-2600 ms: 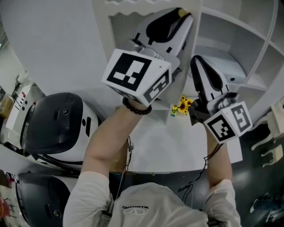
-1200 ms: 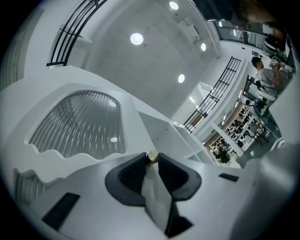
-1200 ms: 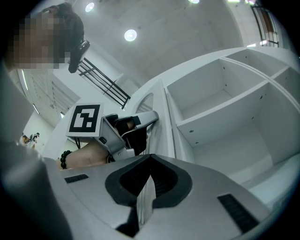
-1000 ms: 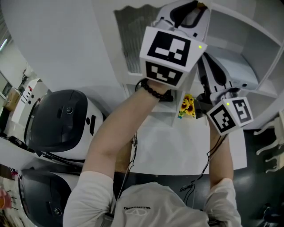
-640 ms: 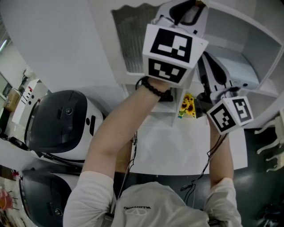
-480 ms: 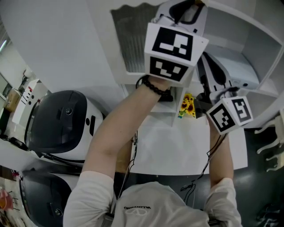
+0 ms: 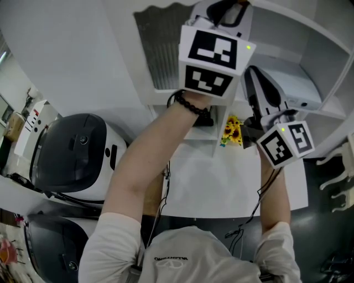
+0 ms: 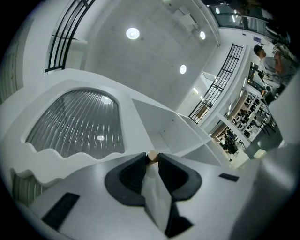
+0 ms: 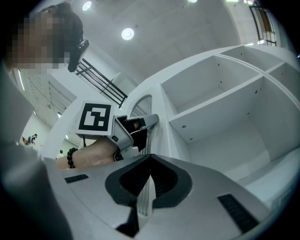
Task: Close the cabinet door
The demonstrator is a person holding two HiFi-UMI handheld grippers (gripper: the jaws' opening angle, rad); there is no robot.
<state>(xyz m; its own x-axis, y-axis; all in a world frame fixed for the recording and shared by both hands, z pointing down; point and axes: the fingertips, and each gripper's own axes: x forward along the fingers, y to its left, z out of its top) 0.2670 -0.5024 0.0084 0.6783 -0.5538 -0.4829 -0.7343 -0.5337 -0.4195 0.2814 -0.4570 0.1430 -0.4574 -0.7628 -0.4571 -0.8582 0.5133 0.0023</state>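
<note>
The white cabinet door point(image 7: 160, 50) has a ribbed glass panel point(image 8: 79, 124) and stands ajar at the left of the open shelf cabinet point(image 7: 310, 55). My left gripper point(image 8: 151, 157) is raised high at the door's free edge, shut on a small tan knob point(image 8: 152, 156). In the head view the left gripper point(image 7: 232, 4) sits at the top edge, behind its marker cube. My right gripper point(image 7: 249, 72) hovers lower, to the right, in front of the shelves point(image 9: 220, 103). The right gripper point(image 9: 150, 159) has its jaws shut with nothing between them. It touches neither door nor cabinet.
A white table point(image 7: 221, 182) lies below the cabinet, with a small yellow flower toy point(image 7: 232, 131) at its back. Two black-and-white rounded machines point(image 7: 72, 155) stand to the left. A white chair point(image 7: 337, 171) is at the right edge.
Since the earliest frame my left gripper has risen and moved right toward the cabinet, the door swinging with it. Over the last second both grippers have barely moved.
</note>
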